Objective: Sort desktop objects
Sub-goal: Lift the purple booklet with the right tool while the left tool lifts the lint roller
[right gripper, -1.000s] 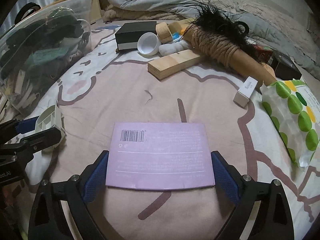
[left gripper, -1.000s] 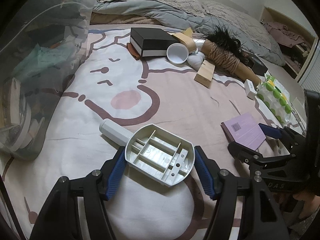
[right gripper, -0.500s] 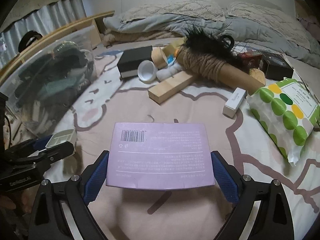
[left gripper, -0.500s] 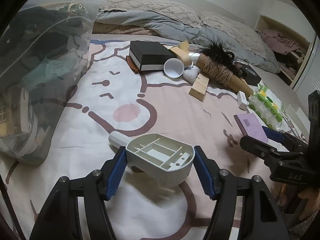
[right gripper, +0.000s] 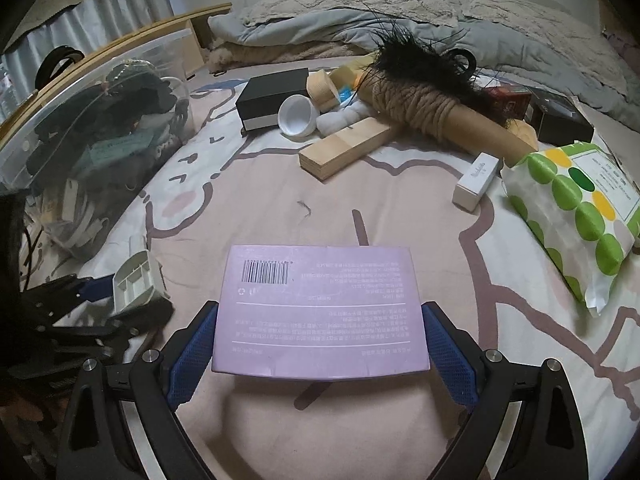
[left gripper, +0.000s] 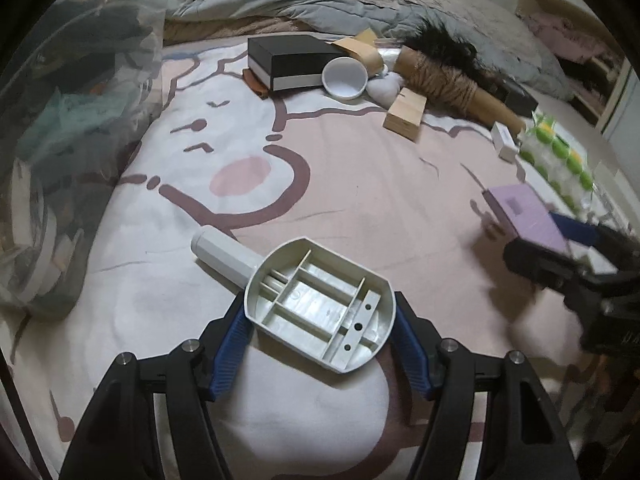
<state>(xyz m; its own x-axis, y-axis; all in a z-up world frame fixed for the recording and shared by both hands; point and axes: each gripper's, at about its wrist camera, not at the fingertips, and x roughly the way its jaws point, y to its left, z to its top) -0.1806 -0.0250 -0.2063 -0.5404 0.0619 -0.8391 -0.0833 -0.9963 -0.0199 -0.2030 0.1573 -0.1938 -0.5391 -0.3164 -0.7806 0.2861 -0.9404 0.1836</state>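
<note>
My left gripper (left gripper: 320,326) is shut on a white plastic lint-roller holder (left gripper: 316,312) with ribbed compartments and a round handle (left gripper: 224,254), held above the bedsheet. It shows at the left of the right wrist view (right gripper: 134,280). My right gripper (right gripper: 320,340) is shut on a flat purple box (right gripper: 320,312) with a barcode, lifted off the sheet. The purple box also shows at the right of the left wrist view (left gripper: 524,216).
A clear storage bin (right gripper: 92,132) full of items stands at the left. At the back lie a black box (right gripper: 272,96), white cup (right gripper: 296,116), wooden block (right gripper: 348,152), rope-wrapped cone with black feathers (right gripper: 432,104), small white box (right gripper: 476,180) and green-dotted pack (right gripper: 572,208).
Both grippers have lifted their objects off the sheet; the purple box and the white holder now hang above the bed, and the views have tilted and shifted slightly.
</note>
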